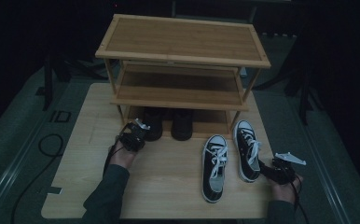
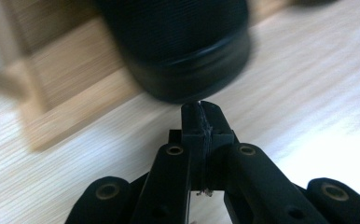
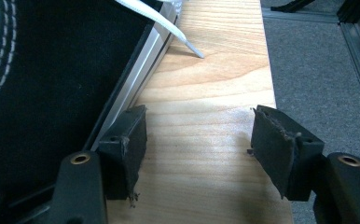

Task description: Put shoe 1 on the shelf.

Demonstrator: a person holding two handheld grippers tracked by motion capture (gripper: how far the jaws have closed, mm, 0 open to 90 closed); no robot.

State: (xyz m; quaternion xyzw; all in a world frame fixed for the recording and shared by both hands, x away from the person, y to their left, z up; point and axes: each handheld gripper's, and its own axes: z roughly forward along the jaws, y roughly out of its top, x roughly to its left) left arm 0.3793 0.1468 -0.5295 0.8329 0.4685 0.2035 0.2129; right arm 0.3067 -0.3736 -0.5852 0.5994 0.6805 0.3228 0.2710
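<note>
- My left gripper (image 2: 201, 112), jaws pressed together on nothing, noses the left black boot (image 1: 153, 123) on the rack's (image 1: 178, 100) bottom shelf.
- My right gripper (image 3: 199, 144), wide open, sits beside the right sneaker (image 1: 246, 149); next, close on its heel.

Grey carpet floor (image 1: 24, 135), dim room

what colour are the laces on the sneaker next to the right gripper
White, against a black upper on the sneaker; the high view shows them best.

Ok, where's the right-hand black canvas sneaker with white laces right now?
In the high view, the black canvas sneaker with white laces lies at the table's right, toe toward the wooden shoe rack, between its matching sneaker and the open right tongs.
</note>
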